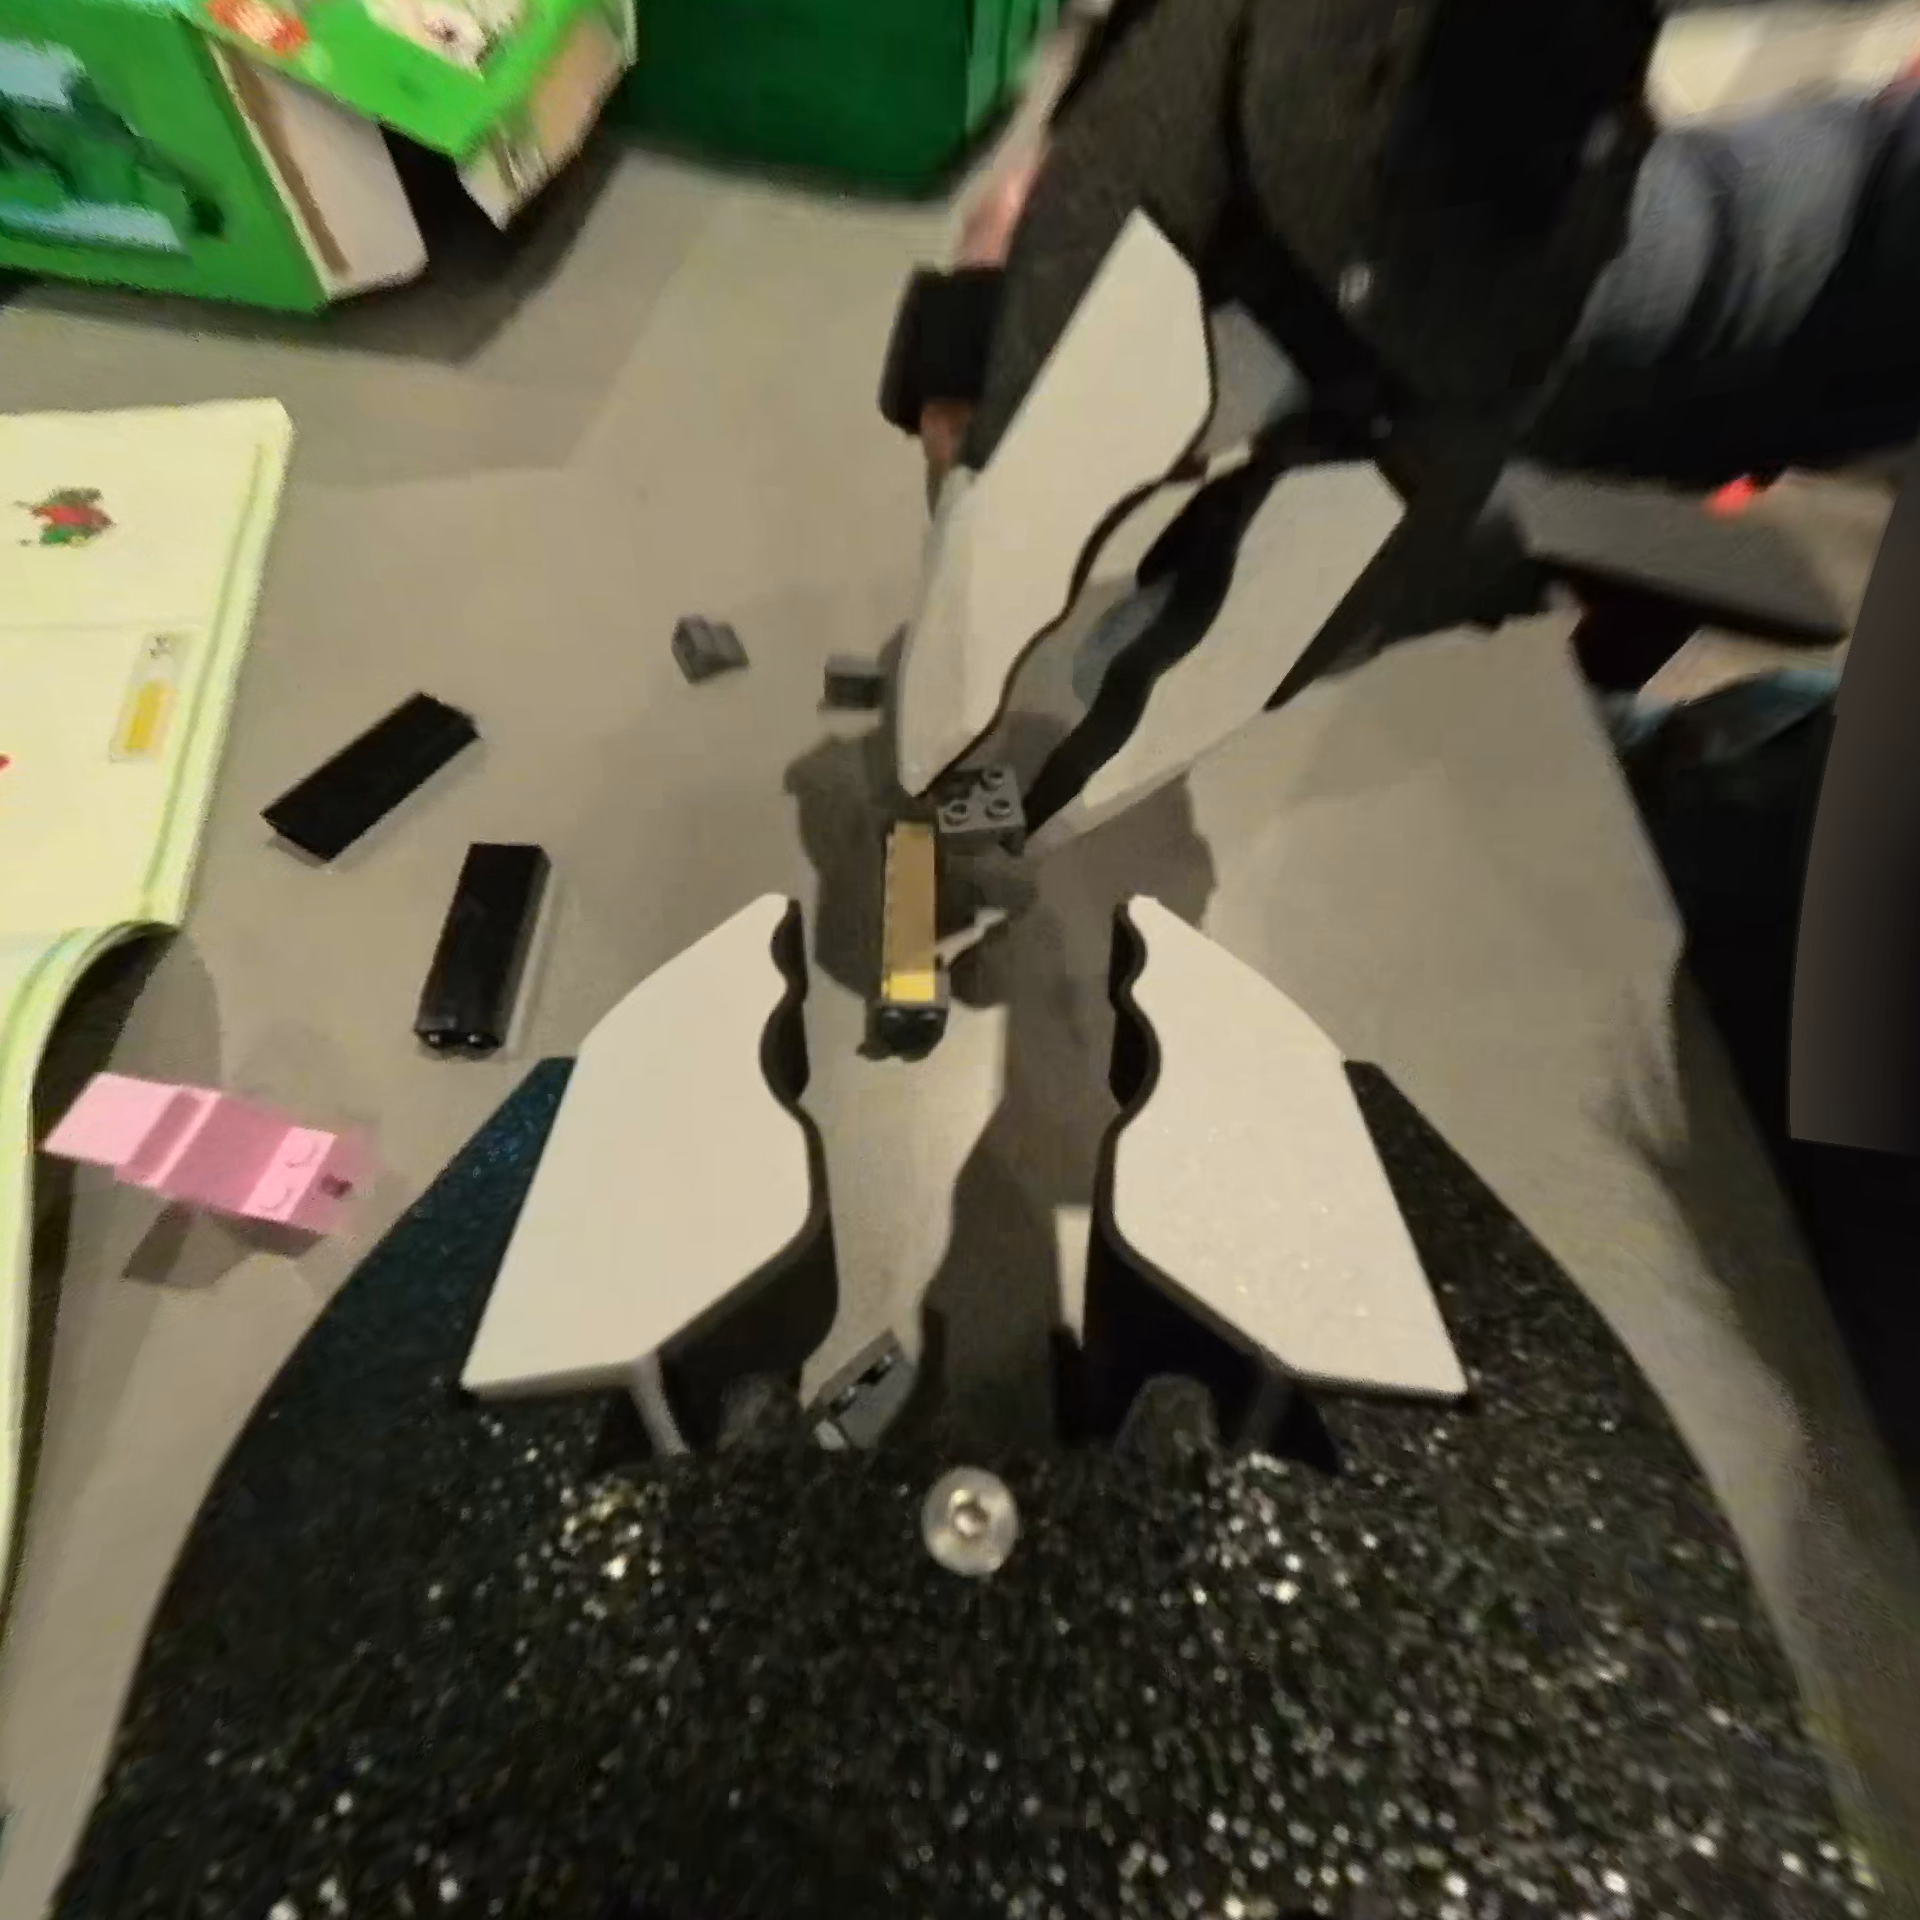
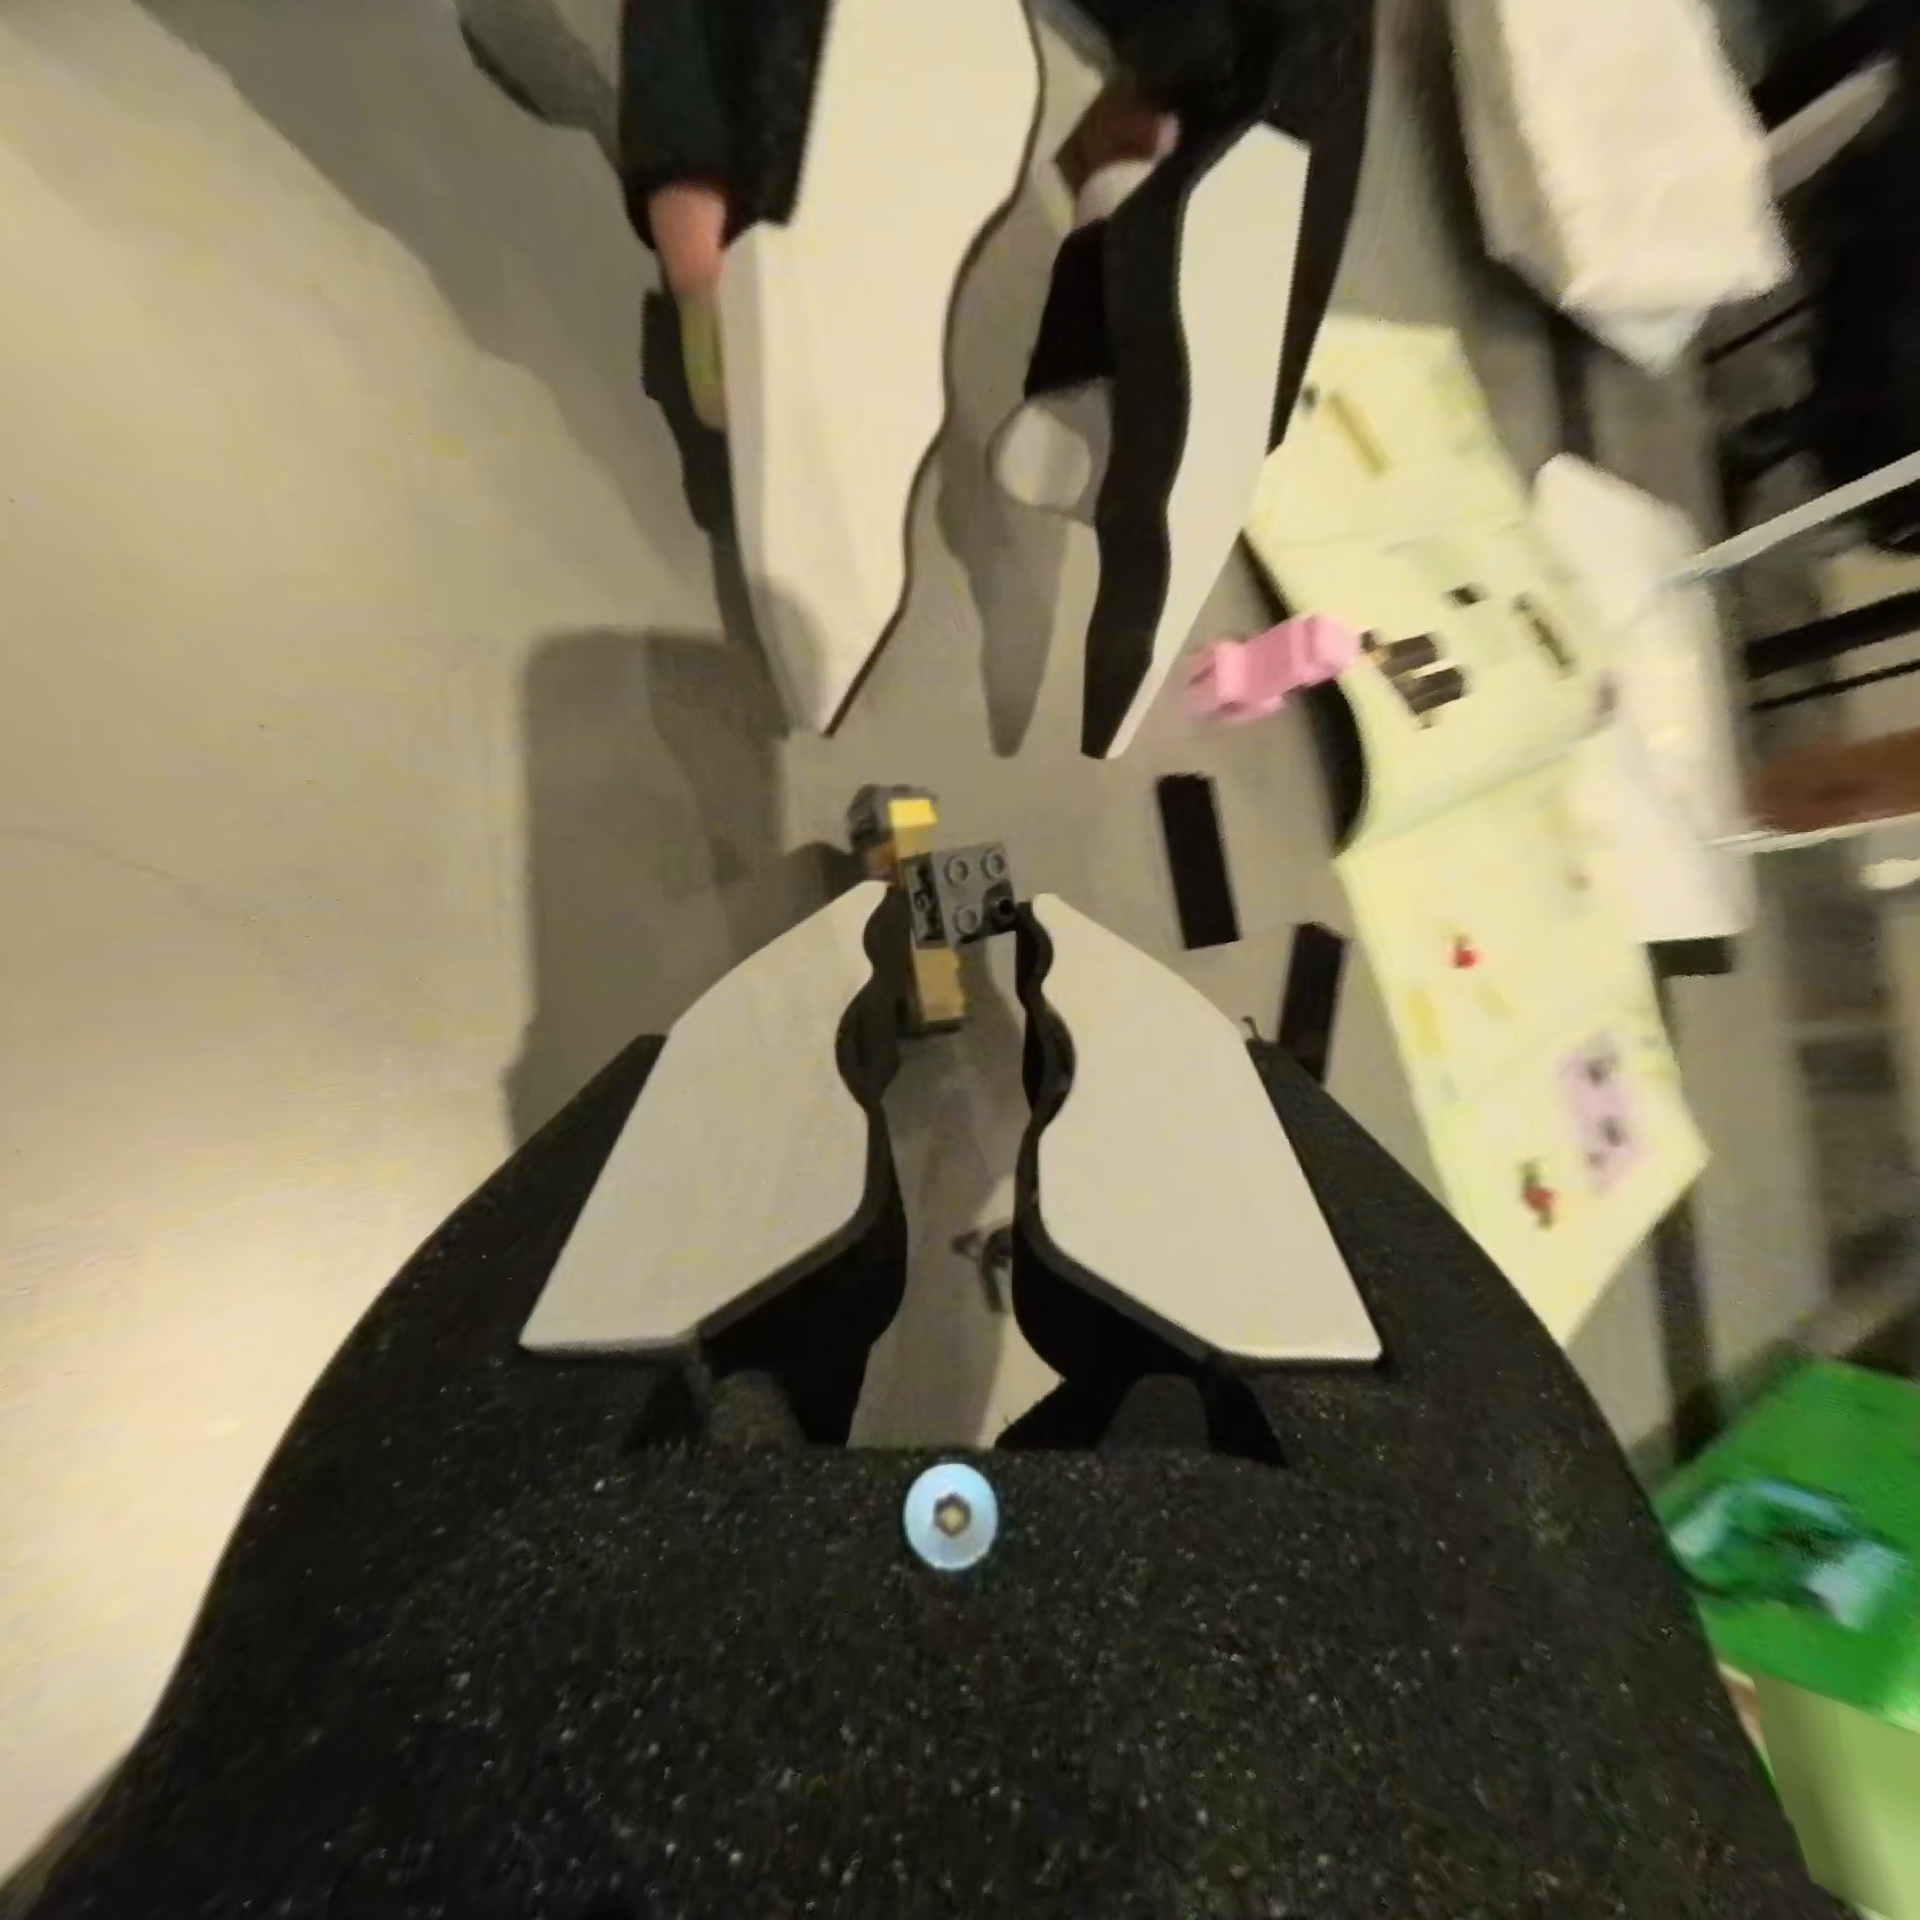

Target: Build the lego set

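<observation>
Small yellow-and-black lego assembly [image 1: 912, 940] on the grey table [image 1: 582, 540], dark grey studded plate [image 2: 961, 888] between the tips of the right gripper [image 2: 951, 914], jaws narrowly apart around it, grip uncertain, left gripper [image 1: 951, 935] spread wide just near the assembly, holding nothing, black bricks [image 1: 483, 945], pink piece [image 1: 208, 1153] and instruction booklet [image 1: 114, 665] to the left.

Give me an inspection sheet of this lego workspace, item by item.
Surface: grey tabletop, shadowed around the build.
Job's things: small dark-grey and tan assembly; two black bricks; pink piece; open instruction booklet.
Clutter: green boxes; two small grey pieces.
Grippers: left gripper open, short of the assembly; right gripper around the assembly, grip unclear.
Cables: nothing seen.
Surroundings: person's dark sleeve.
</observation>
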